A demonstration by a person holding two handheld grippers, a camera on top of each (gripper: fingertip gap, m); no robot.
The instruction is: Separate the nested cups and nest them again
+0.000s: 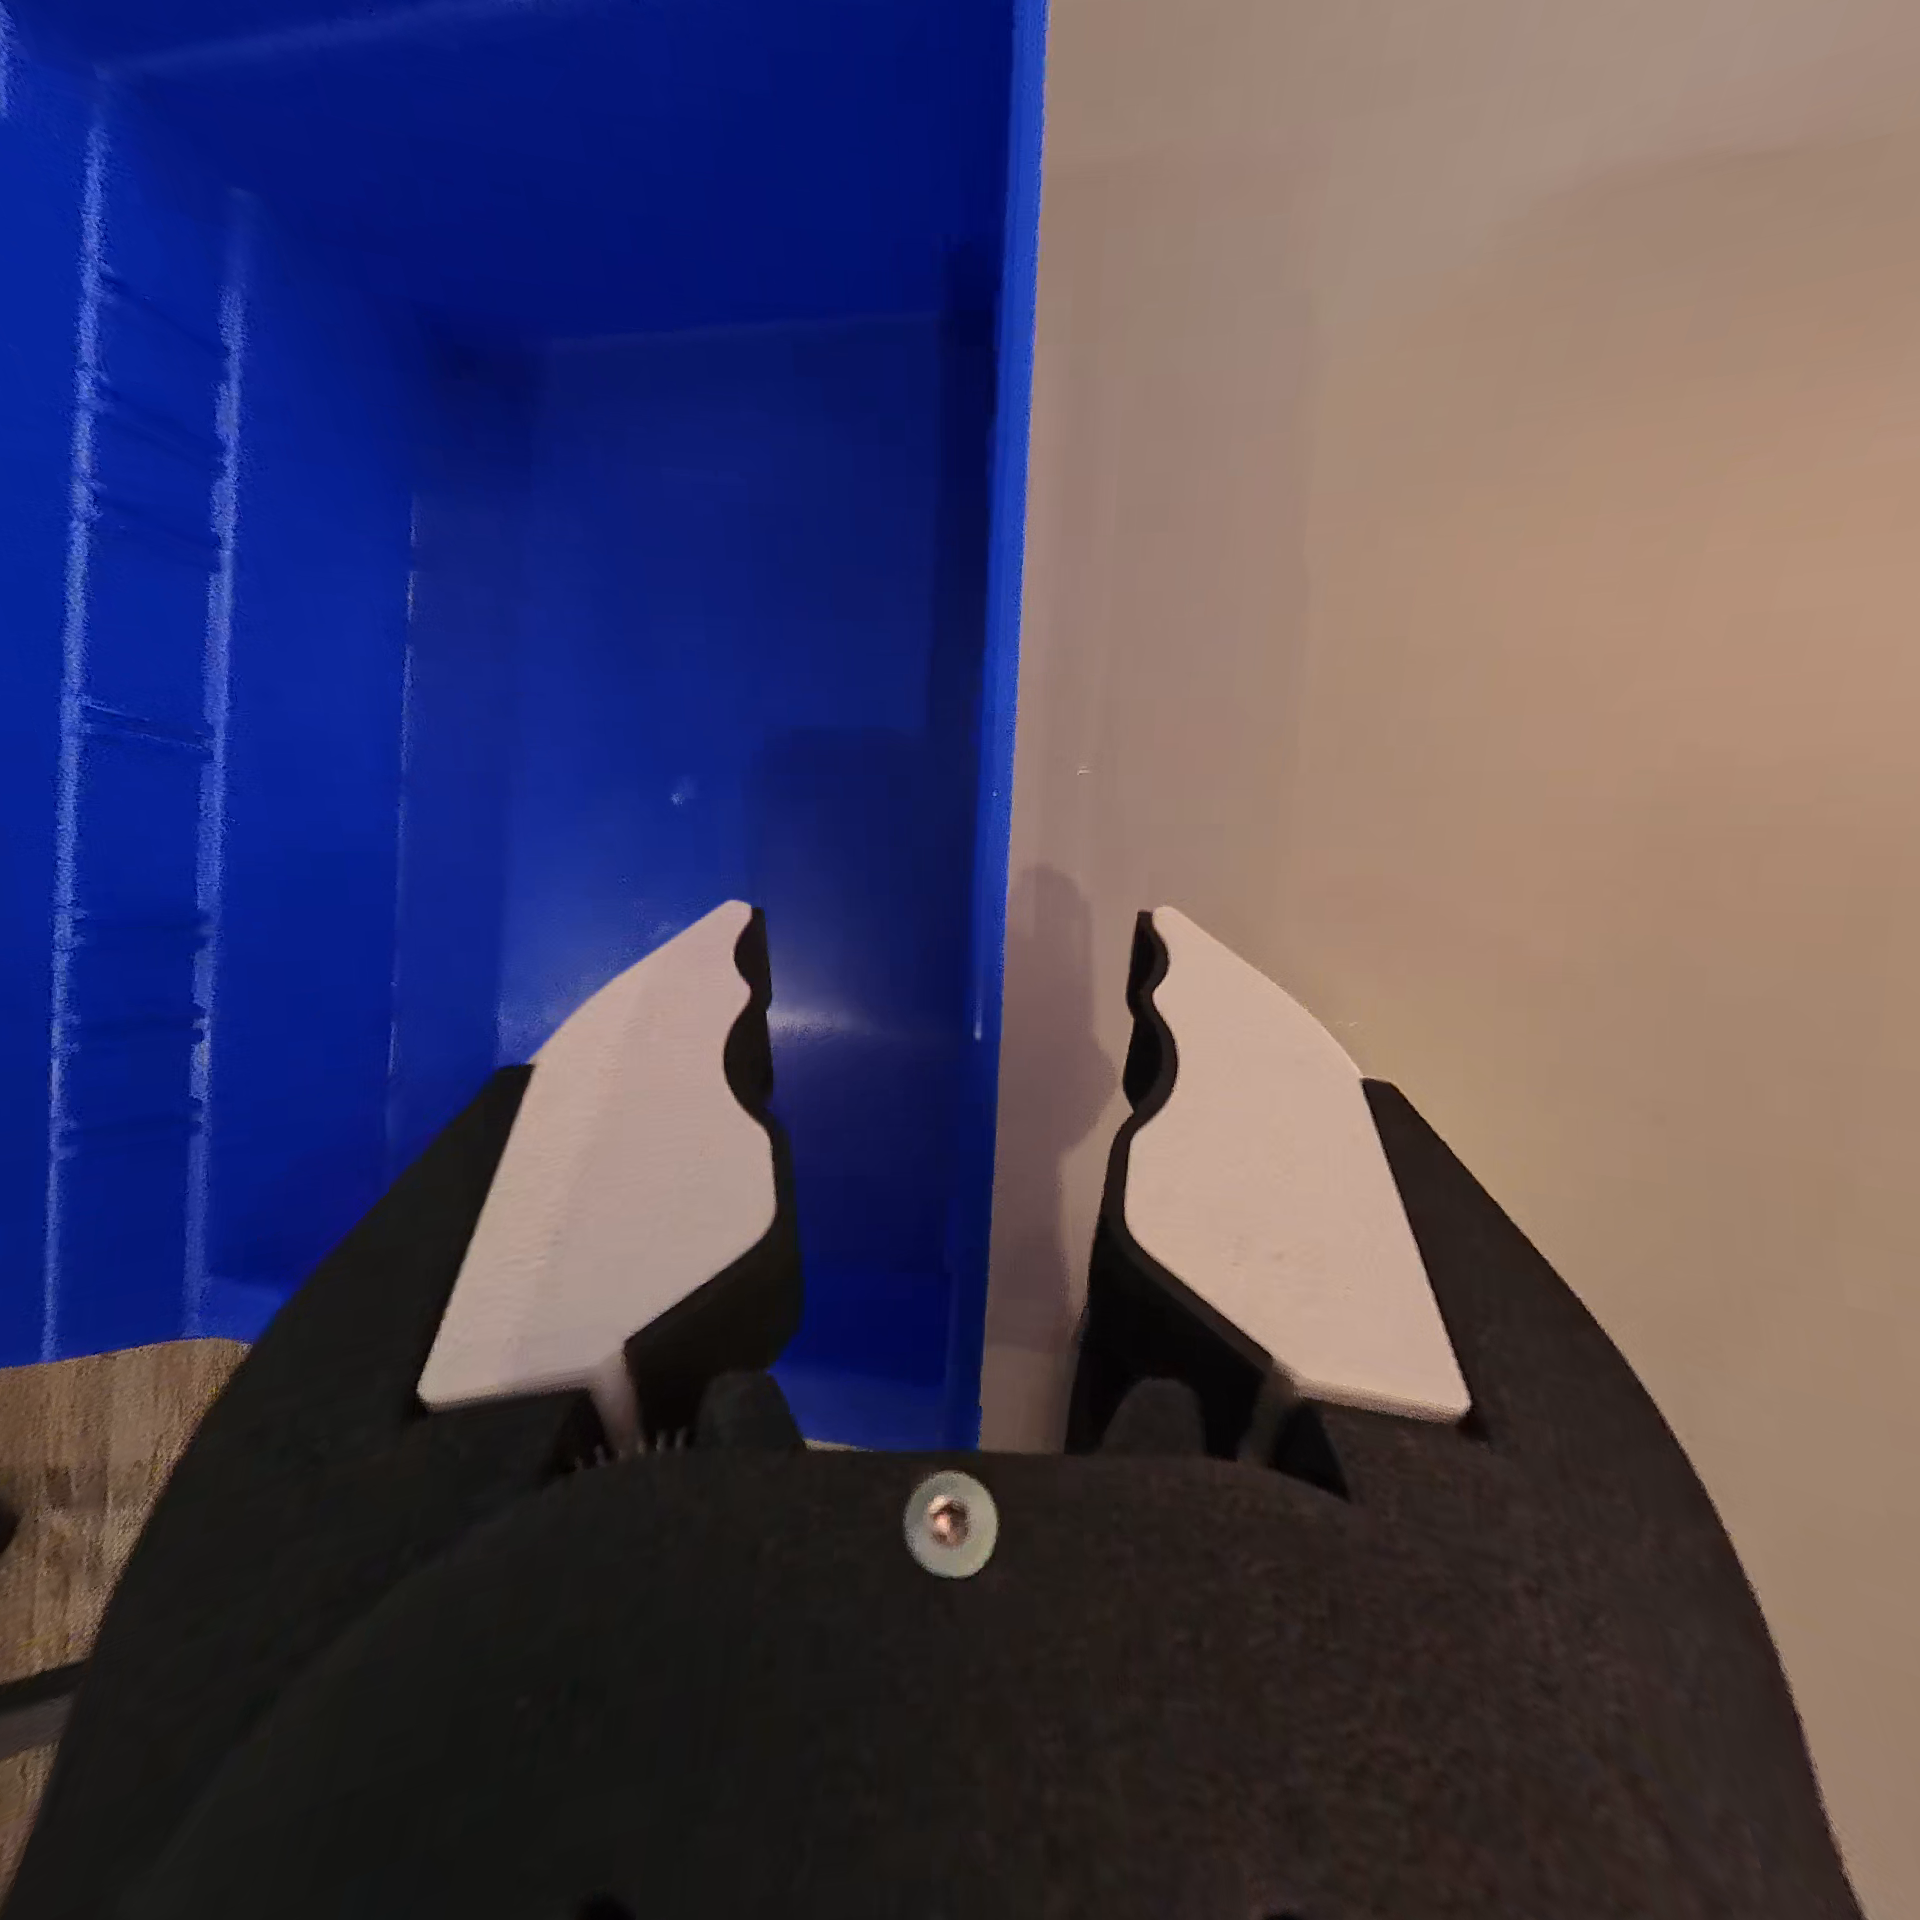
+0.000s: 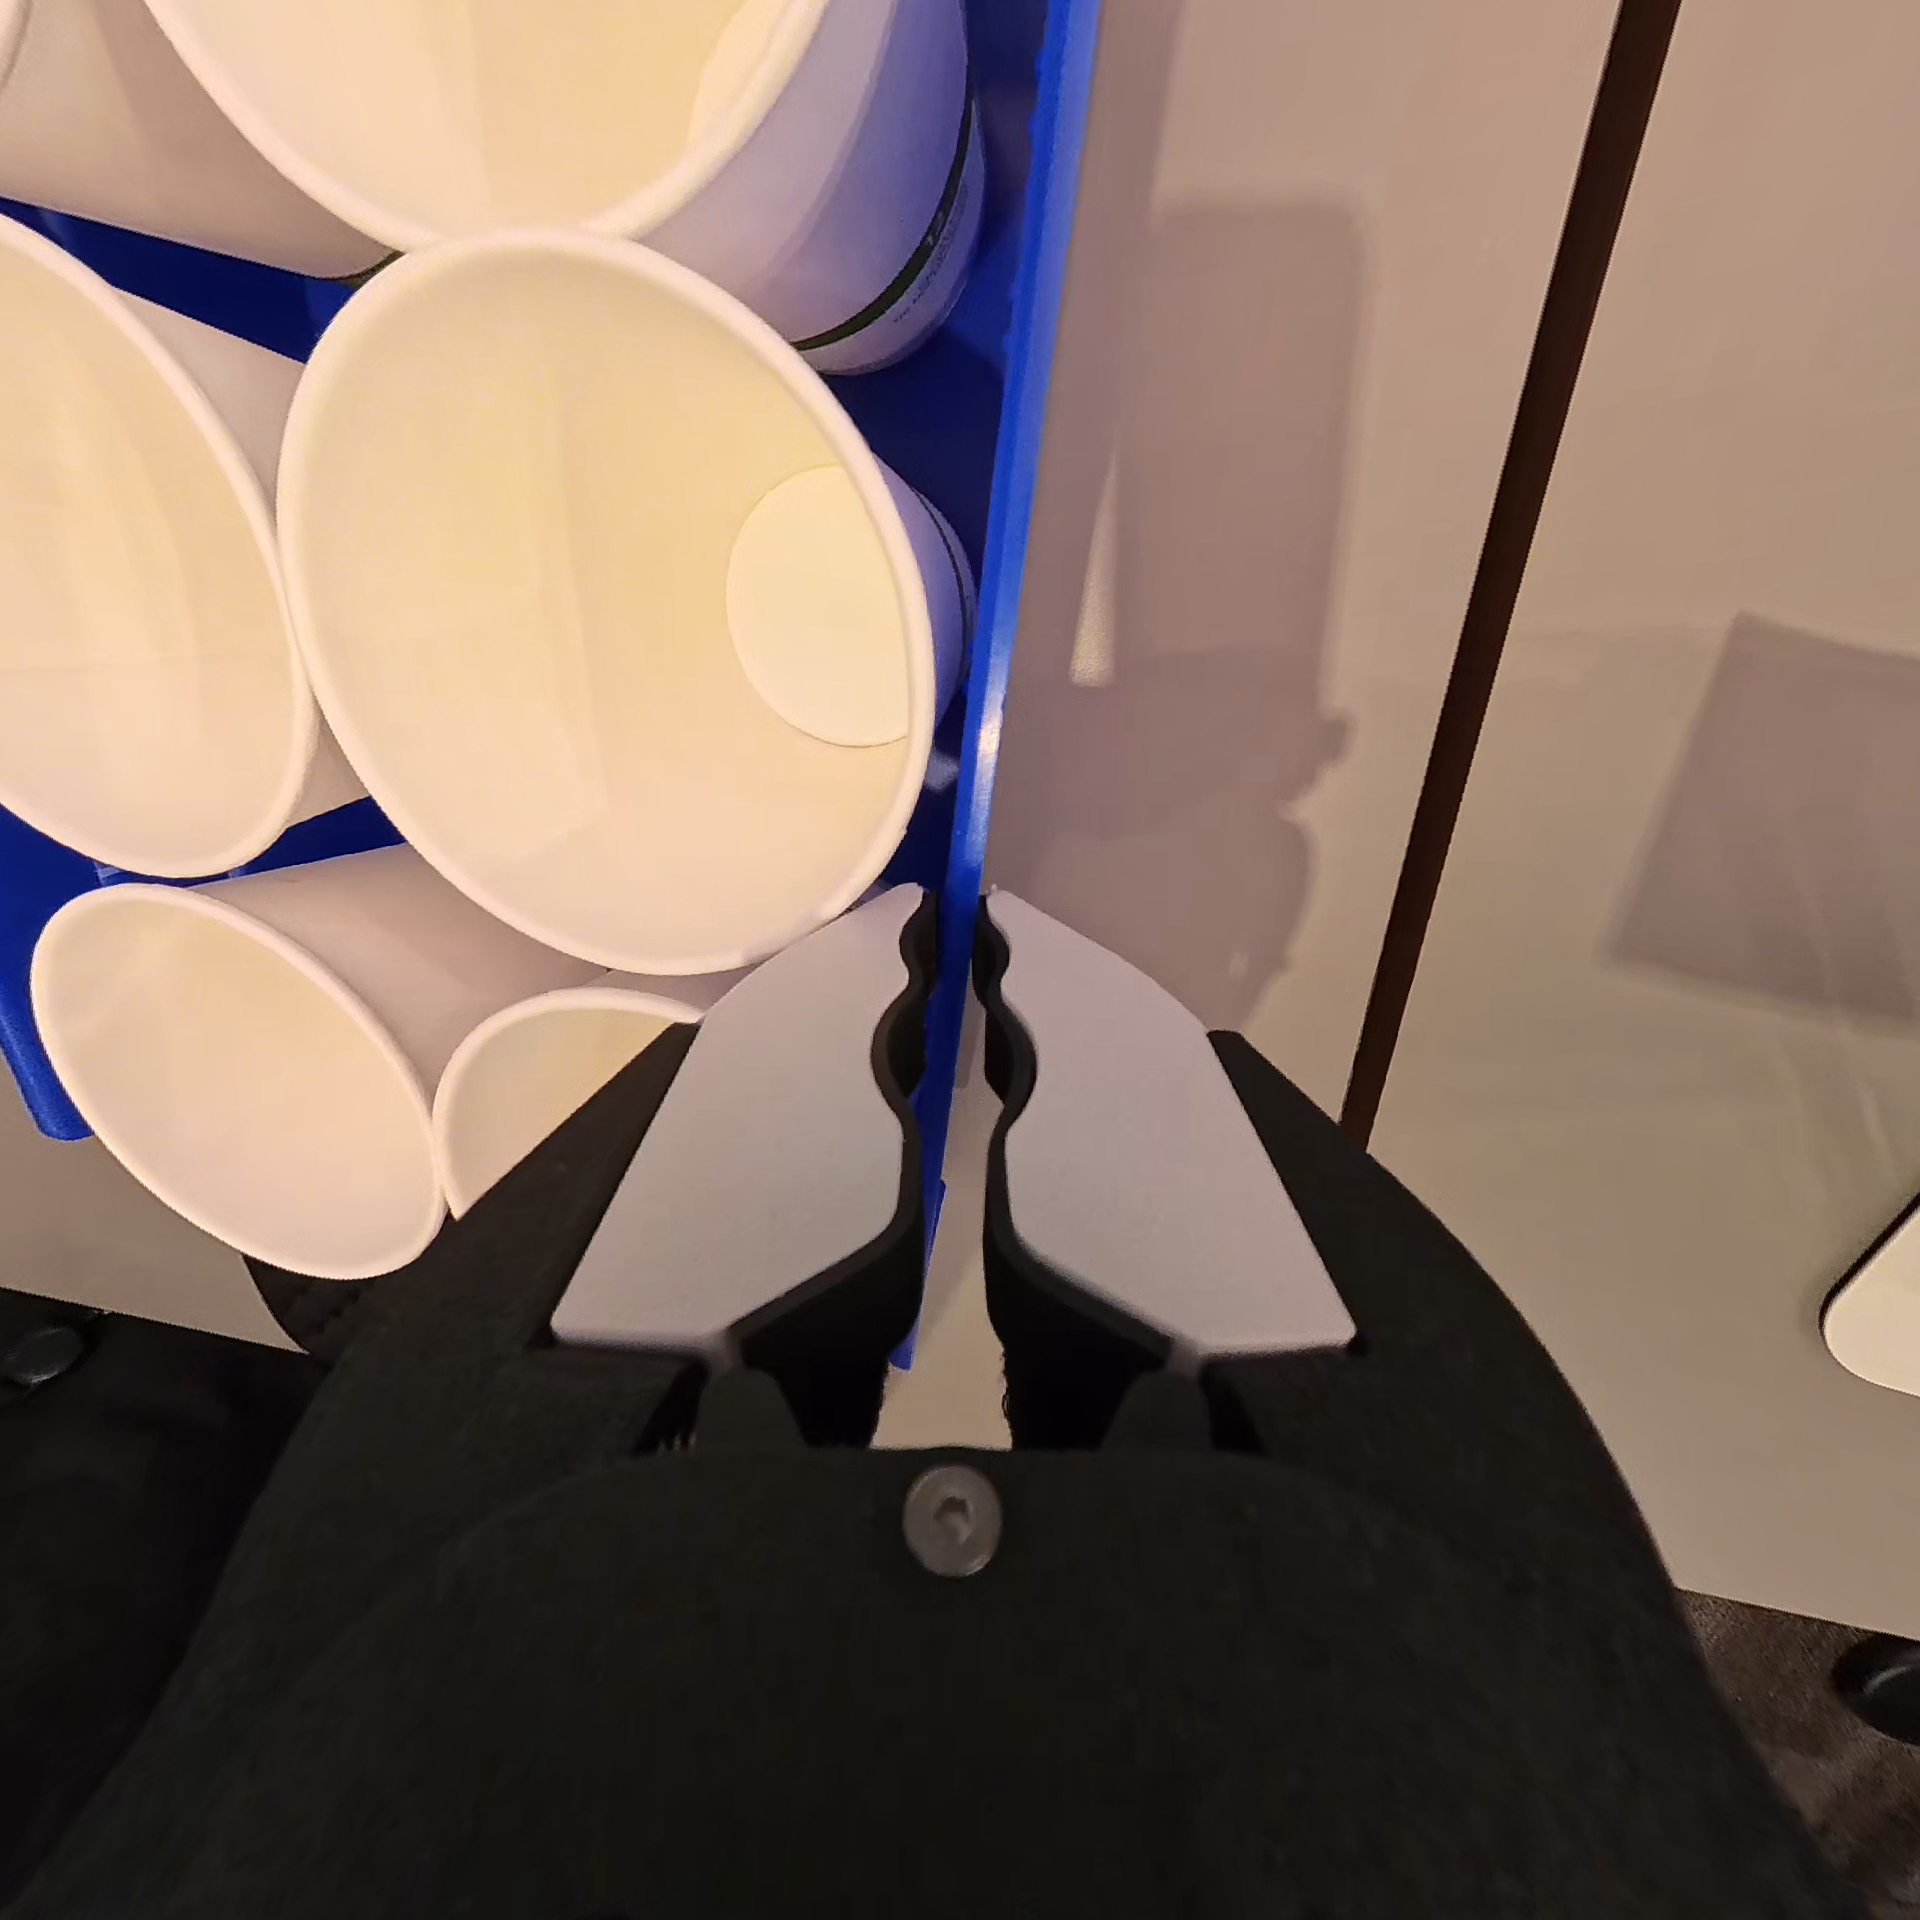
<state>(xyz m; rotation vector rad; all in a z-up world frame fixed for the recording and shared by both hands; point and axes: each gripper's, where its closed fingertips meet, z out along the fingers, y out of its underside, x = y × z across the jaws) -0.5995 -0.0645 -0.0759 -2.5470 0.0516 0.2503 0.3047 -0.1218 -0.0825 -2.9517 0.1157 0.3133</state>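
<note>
Two tools: right tool (image 2: 957,904) pinches the blue bin (image 2: 1013,582) wall beside paper cups (image 2: 582,603), left tool (image 1: 951,920) gapes wide.

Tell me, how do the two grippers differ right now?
The left gripper is open, a wide gap between its fingers; the right gripper is shut on the blue bin wall.
The left gripper holds nothing and straddles that bin's wall without touching it; the right gripper pinches it.
The left gripper faces an empty stretch of bin; the right gripper sits beside white paper cups.
Both have white fingers with wavy black pads on black bodies.
</note>
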